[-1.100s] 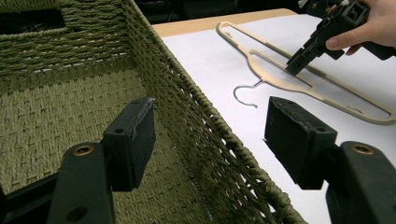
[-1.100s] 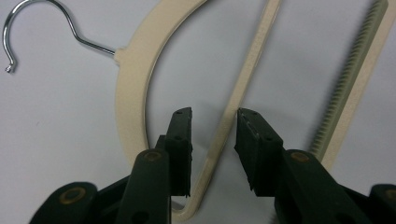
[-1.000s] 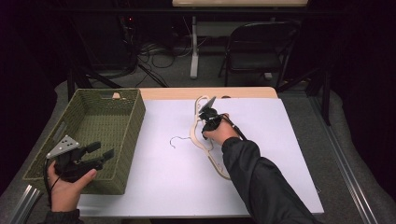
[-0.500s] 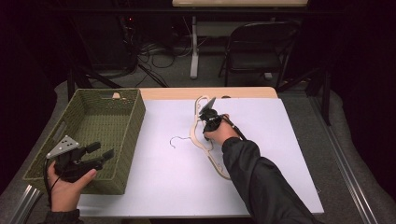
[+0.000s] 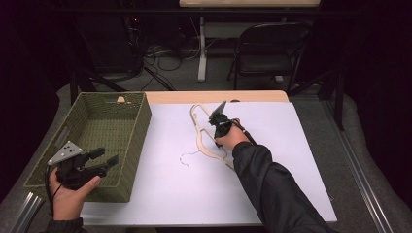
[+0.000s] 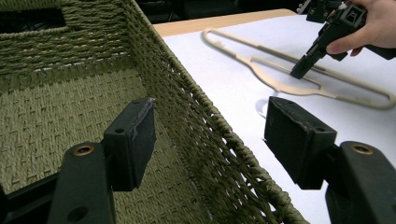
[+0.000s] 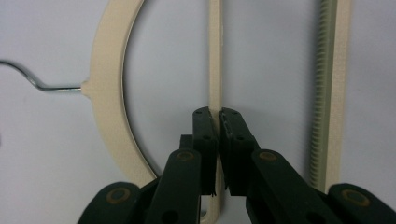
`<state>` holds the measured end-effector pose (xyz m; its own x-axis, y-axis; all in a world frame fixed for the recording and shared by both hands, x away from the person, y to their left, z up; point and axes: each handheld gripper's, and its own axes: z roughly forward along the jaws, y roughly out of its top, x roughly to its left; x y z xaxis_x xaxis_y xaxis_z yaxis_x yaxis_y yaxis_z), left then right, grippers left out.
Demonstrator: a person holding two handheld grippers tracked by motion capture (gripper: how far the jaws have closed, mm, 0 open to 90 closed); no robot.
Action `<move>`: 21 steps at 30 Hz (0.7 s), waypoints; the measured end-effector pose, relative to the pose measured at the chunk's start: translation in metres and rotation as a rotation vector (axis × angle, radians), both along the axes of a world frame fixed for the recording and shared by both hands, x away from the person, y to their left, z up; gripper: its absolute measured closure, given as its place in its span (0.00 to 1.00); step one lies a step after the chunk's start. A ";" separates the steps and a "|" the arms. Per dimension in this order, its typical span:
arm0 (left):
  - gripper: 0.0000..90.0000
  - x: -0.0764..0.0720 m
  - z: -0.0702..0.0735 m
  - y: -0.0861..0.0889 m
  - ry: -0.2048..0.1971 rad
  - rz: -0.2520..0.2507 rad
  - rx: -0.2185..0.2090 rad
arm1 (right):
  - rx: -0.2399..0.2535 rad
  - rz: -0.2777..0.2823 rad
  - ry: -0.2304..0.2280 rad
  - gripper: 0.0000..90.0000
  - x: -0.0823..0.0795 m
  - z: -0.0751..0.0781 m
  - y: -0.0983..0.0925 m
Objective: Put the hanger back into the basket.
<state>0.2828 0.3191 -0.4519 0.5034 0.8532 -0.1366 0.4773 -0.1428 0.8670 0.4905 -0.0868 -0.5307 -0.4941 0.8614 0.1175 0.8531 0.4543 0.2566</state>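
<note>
A cream hanger [image 5: 198, 140] with a metal hook [image 5: 187, 156] lies flat on the white table top [image 5: 272, 160]. My right gripper [image 5: 217, 141] comes down on it from above. In the right gripper view that gripper [image 7: 218, 116] is shut on the thin inner bar of the hanger [image 7: 109, 70], whose hook [image 7: 28, 79] points left. My left gripper [image 5: 107, 156] hovers open over the near right rim of the green woven basket [image 5: 141, 131]. The left gripper view has its jaws [image 6: 210, 126] straddling the basket wall [image 6: 196, 112], with nothing held, and the hanger [image 6: 280, 86] beyond.
The basket stands on the table's left side and looks empty inside. A folding chair [image 5: 265, 53] and floor cables [image 5: 165, 53] are behind the table. An aluminium rail [image 5: 22, 213] runs by the near left corner.
</note>
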 end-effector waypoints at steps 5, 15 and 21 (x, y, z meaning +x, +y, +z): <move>0.38 -0.001 0.002 -0.004 -0.005 -0.015 0.005 | -0.079 0.086 0.060 0.95 -0.004 0.011 -0.004; 0.39 -0.003 0.005 -0.027 -0.025 -0.089 0.016 | -0.034 0.174 0.044 0.95 -0.020 0.019 -0.015; 0.39 -0.006 0.006 -0.056 -0.030 -0.184 0.029 | -0.011 0.286 0.027 0.95 -0.041 0.041 -0.022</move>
<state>0.2772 0.2633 -0.4462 0.6552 0.7493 -0.0962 0.4146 -0.2502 0.8749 0.4499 -0.1093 -0.4894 -0.7137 0.6892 0.1252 0.6966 0.6798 0.2292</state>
